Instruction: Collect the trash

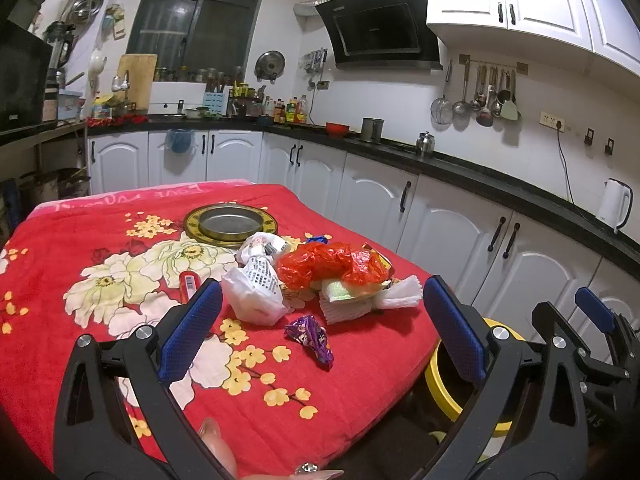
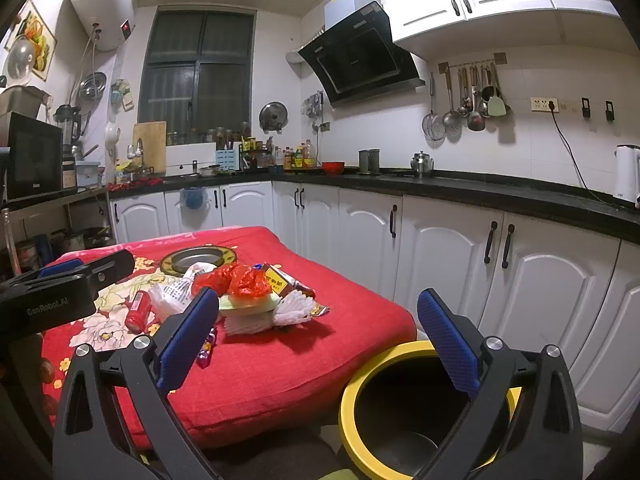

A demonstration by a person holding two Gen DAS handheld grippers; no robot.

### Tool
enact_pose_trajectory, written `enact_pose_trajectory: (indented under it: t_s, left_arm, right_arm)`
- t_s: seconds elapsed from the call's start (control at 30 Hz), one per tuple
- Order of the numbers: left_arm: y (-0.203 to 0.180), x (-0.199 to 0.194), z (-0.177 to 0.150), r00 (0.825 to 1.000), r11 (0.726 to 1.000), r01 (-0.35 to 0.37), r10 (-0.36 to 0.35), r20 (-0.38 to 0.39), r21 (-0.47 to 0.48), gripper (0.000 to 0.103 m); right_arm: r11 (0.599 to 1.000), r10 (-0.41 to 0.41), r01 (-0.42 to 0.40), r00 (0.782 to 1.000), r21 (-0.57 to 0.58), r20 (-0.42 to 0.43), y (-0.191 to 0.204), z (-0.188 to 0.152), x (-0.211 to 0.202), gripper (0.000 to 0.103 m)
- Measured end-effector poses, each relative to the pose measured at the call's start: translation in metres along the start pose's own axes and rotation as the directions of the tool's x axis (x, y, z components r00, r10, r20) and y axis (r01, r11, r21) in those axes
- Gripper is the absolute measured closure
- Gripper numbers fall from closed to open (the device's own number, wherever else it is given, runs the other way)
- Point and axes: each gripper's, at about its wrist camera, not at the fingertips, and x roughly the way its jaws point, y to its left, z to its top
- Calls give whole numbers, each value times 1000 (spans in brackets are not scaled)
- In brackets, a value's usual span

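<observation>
Both grippers spread wide, holding nothing — left gripper (image 1: 320,320) hovered over the trash pile (image 1: 328,276) on the red floral tablecloth (image 1: 120,280); right gripper (image 2: 316,340) hung between table edge and yellow-rimmed bin (image 2: 352,400) beside the table.

A heap of trash lies on the far right part of a table (image 1: 100,216) draped in a red floral cloth; a crumpled red plastic bag (image 1: 328,262) tops the pile, resting on white foam netting (image 1: 360,300) and a pale green piece; a knotted white plastic bag (image 1: 256,284) with black print sits touching its left; a crumpled purple wrapper (image 1: 310,338) lies apart, nearer the front; a red tube (image 2: 138,311) lies on its side at the left; a yellow-rimmed black bin (image 2: 404,408) stands open on the floor beside the table's right edge.
</observation>
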Motion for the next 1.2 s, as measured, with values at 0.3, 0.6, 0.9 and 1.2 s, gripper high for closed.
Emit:
enact_pose_trajectory:
  t_s: [0.3,0.6,0.9,1.2]
  left_arm:
    - [0,-2,1,1000,1000,1,-1,-1,-3,11]
    - [0,-1,0,1000,1000,0,0,0,-4,11]
    - [9,-1,2,1000,1000,-9,9,1,-14,11]
    - [40,15,8,994,992,-106,104,-28,-67,11]
  right_arm:
    - [1000,3,-3,1000,3,-6,2,6,0,6]
    - [1000,0,0,1000,-1,0,-1,-1,-1,6]
    - [1000,22,-22,1000,-3,-18,-2,-4,1,6]
    - [985,155,-161,984,-69,-84,24,-1,18,6]
